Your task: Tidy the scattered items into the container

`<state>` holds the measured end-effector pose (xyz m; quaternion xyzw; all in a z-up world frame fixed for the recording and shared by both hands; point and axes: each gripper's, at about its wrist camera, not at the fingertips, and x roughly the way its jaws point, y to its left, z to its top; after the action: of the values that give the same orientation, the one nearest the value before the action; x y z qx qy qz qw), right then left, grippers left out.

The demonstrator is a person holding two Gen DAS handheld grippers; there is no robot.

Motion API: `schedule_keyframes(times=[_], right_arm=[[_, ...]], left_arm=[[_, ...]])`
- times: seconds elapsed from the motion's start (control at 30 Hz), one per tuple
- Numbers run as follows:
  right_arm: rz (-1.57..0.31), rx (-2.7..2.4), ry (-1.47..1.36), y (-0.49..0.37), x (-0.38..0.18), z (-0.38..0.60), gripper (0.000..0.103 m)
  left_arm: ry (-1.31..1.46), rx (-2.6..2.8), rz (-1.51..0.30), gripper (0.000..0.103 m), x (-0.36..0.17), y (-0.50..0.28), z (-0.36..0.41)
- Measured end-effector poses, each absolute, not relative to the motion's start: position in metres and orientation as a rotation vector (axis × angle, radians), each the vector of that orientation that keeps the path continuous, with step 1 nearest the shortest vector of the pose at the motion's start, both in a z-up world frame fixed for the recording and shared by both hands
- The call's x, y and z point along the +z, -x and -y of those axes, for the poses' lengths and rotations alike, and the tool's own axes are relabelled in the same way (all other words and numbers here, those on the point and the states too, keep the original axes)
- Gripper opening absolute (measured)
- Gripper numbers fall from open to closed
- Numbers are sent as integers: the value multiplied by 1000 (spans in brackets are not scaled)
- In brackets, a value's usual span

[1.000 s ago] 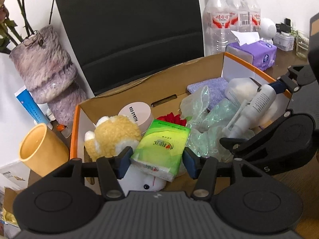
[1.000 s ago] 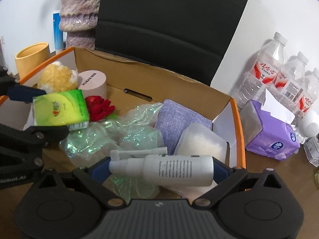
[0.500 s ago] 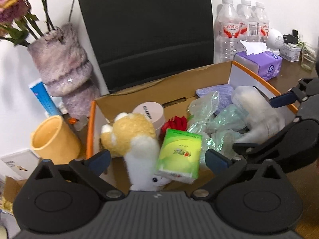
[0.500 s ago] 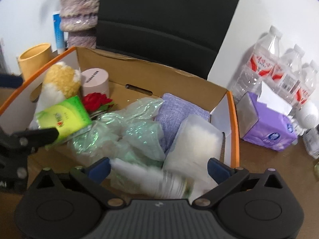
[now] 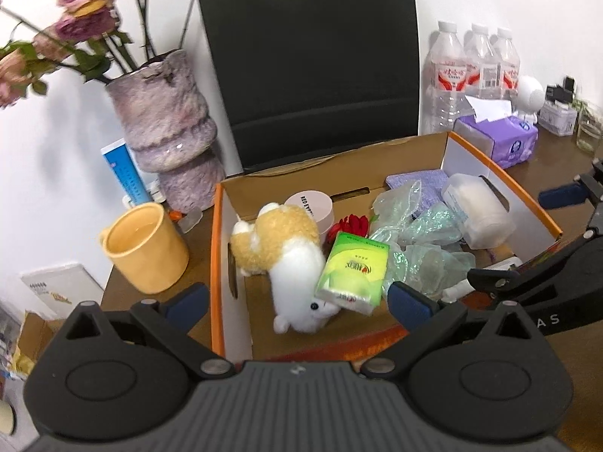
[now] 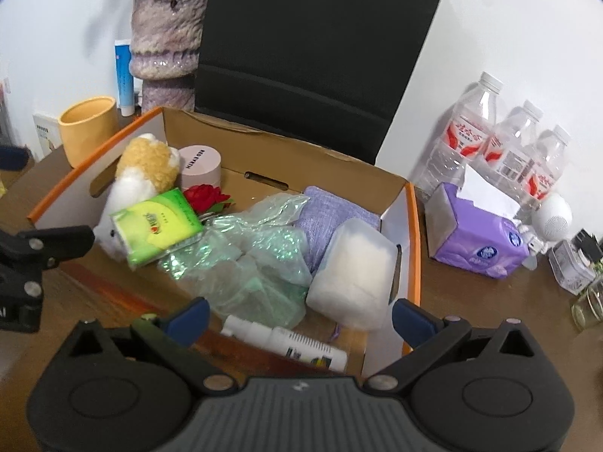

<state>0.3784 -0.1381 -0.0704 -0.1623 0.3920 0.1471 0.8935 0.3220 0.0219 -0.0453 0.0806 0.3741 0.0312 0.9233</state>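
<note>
The cardboard box [image 5: 410, 152] with orange rims [image 6: 412, 233] holds a plush toy [image 5: 286, 248], a green tissue pack [image 5: 352, 273] leaning on the plush, a pink round tin [image 5: 311, 207], a red flower [image 5: 350, 224], clear wrap [image 6: 256, 256], a purple cloth [image 6: 331, 213], a white bag [image 6: 358, 267] and a white spray bottle [image 6: 282, 341] lying at the near wall. My left gripper [image 5: 297, 301] is open and empty at the box's near edge. My right gripper [image 6: 299, 314] is open and empty above the spray bottle.
A yellow mug [image 5: 145, 246], a fuzzy vase with flowers [image 5: 166, 132] and a blue tube [image 5: 126, 177] stand left of the box. Water bottles [image 6: 501, 147], a purple tissue box [image 6: 476, 233], a white speaker [image 6: 554, 213] and a glass [image 6: 588, 301] stand on the right. A black chair back [image 5: 309, 56] is behind.
My left gripper opened and let the tissue pack drop into the box. My right gripper opened and let the spray bottle drop in. Both grippers pulled back and up.
</note>
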Motion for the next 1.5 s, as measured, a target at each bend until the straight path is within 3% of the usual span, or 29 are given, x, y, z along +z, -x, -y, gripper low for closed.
schedule_keyframes(times=[0.43,1.5], right_arm=[[-811,302,288,-321,-46,149,103],[-570,293,200,-130,13,184,103]], left_arm=[[-82,82,-787,103,-29,-265,-20],[74,208,-552,103,2,-87,-2]])
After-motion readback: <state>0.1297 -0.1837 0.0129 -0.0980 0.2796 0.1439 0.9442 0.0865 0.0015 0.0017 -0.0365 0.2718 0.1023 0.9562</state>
